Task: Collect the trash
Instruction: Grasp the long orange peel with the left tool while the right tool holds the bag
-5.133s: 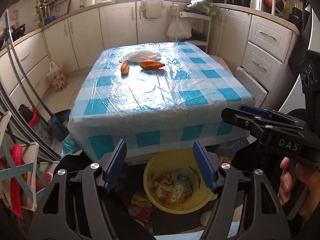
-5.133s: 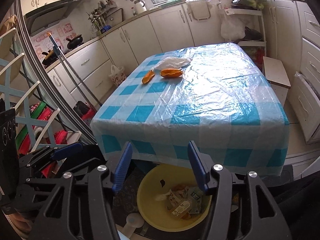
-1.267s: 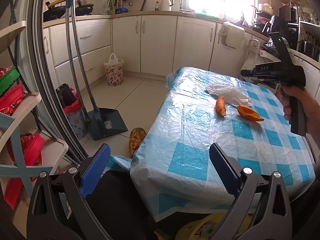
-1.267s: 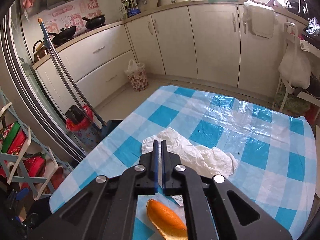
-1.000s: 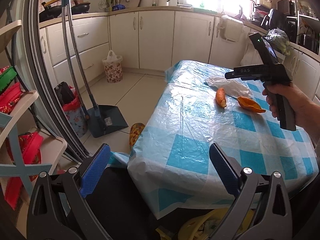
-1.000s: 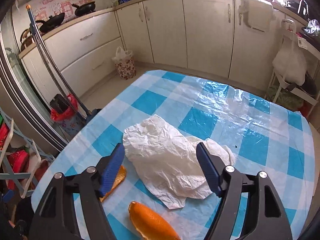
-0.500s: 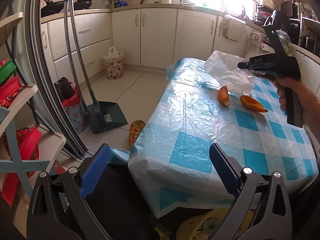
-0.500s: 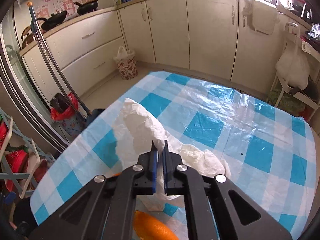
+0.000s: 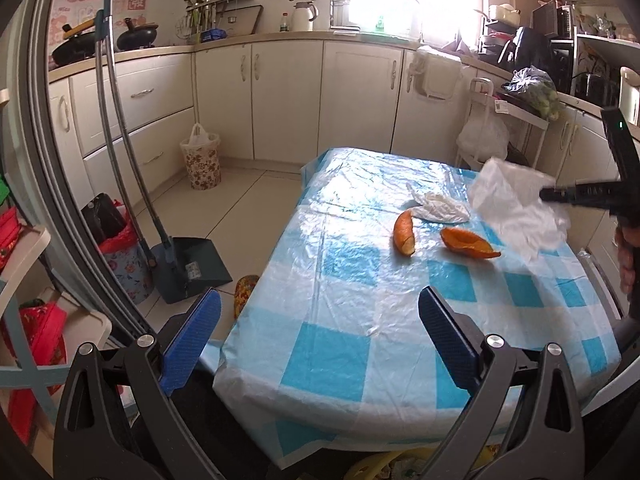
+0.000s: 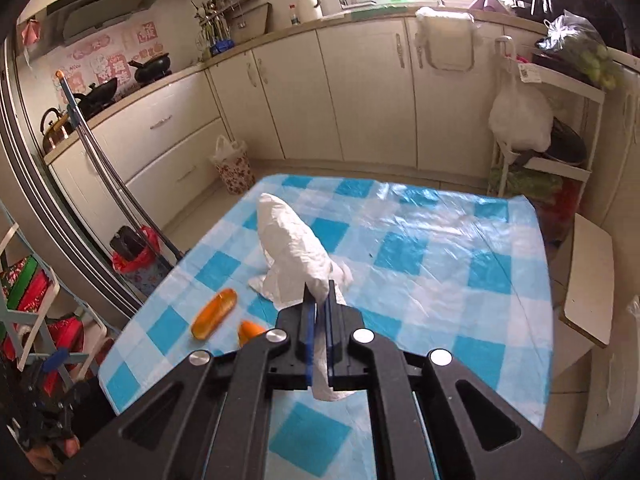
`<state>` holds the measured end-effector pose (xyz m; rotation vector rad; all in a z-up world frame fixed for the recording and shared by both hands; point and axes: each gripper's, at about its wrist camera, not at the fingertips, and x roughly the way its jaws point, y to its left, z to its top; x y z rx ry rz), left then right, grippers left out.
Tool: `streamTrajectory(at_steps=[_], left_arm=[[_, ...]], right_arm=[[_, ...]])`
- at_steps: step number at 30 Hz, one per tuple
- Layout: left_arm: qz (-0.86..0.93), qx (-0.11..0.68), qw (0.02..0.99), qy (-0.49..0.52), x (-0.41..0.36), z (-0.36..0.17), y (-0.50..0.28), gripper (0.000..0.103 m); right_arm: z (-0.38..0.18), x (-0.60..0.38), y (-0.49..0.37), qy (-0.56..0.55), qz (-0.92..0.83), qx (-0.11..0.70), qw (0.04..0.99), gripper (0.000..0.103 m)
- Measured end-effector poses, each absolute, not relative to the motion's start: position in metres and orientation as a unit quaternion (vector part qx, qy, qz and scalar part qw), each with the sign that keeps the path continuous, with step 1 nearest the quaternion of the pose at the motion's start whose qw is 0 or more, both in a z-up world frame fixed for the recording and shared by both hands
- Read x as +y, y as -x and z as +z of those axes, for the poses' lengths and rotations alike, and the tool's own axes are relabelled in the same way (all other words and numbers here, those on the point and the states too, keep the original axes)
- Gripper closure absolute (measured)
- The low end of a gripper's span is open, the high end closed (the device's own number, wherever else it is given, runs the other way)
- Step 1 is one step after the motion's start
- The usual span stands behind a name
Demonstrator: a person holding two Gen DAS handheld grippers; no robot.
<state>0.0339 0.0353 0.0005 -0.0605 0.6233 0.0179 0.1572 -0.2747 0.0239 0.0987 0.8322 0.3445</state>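
A: Right gripper (image 10: 318, 304) clenched on white crumpled paper (image 10: 294, 256), lifted off the tabletop (image 10: 432, 256); paper rises ahead of its tips.

B: Left gripper (image 9: 320, 340)?

A: Released, holding nothing, at the tabletop's near edge. Counted far ahead of it: two orange peels (image 9: 403, 232) (image 9: 468, 243), one more white wad (image 9: 440, 210) just beyond them.

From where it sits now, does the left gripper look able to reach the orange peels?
Probably yes: the left gripper is open at the table's near edge, with only bare tablecloth between it and both peels.
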Motion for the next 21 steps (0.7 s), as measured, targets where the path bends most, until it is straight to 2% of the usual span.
streamTrajectory(at_steps=[4,7,9,10,16,21], left_arm=[[-0.005,0.305,0.952,0.017,0.02,0.006,-0.06,0.007],[-0.01,0.31,0.951,-0.003,0.01,0.004,-0.084,0.007],[-0.018,0.321,0.947,-0.011,0.005,0.0,-0.103,0.007],[-0.021,0.326,0.945,-0.013,0.003,-0.001,-0.113,0.007],[-0.031,0.361,0.932,-0.004,-0.004,-0.016,-0.169,0.007],[-0.038,0.391,0.92,0.004,-0.009,-0.035,-0.199,0.007]], right_arm=[[-0.011,-0.272,-0.149,-0.016,0.168,0.468,0.868,0.098],[-0.029,-0.266,-0.147,0.002,0.162,0.485,0.859,0.095],[-0.033,-0.264,-0.15,0.0,0.16,0.484,0.86,0.071],[-0.032,-0.262,-0.151,-0.001,0.161,0.479,0.863,0.055],[-0.037,-0.248,-0.159,0.024,0.16,0.474,0.865,0.046],[-0.05,-0.239,-0.163,0.066,0.152,0.485,0.859,0.045]])
